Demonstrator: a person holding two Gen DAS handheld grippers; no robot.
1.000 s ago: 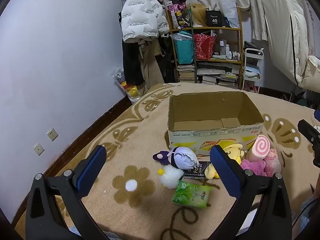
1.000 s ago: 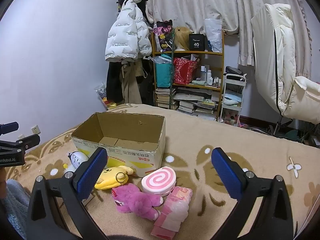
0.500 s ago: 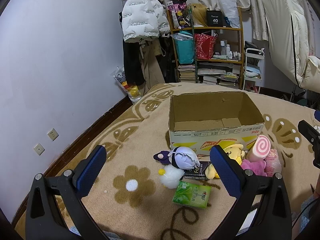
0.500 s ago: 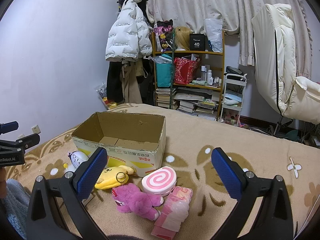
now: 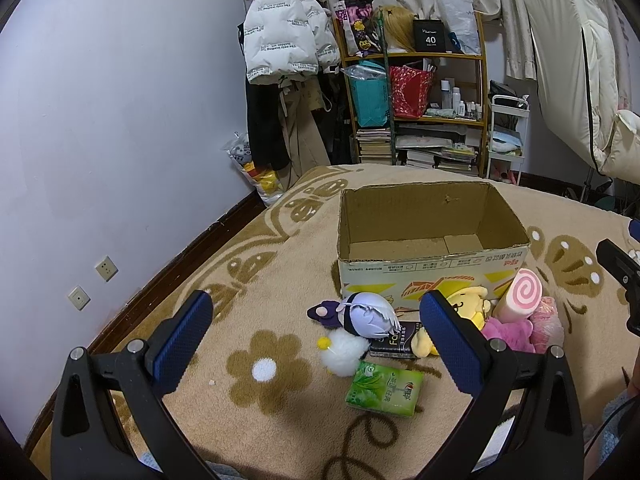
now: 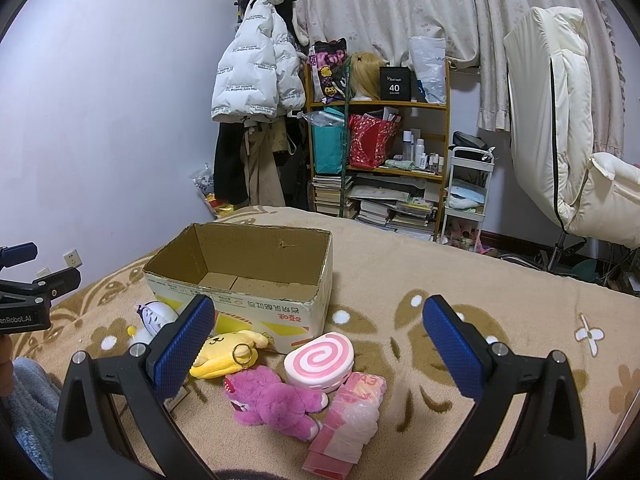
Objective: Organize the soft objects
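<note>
One cardboard box (image 5: pixel 430 240) is seen on the blanket (image 5: pixel 256 280), and nothing can be seen inside it. Four soft toys are counted in front of it: one purple-and-white doll (image 5: pixel 362 318), one yellow dog (image 6: pixel 228 354), one pink bear (image 6: pixel 272 400) and one pink swirl roll (image 6: pixel 320 360). One green tissue pack (image 5: pixel 384 388) and one pink pack (image 6: pixel 350 420) are seen, so two packs are counted. One dark flat box (image 5: pixel 394 340) is seen under the doll. Two grippers are seen, the left gripper (image 5: pixel 316 340) and the right gripper (image 6: pixel 316 344), and two blue pads are counted on each. One white puffy jacket (image 6: pixel 256 76) is hung up, and one shelf (image 6: pixel 380 160) is seen behind.
</note>
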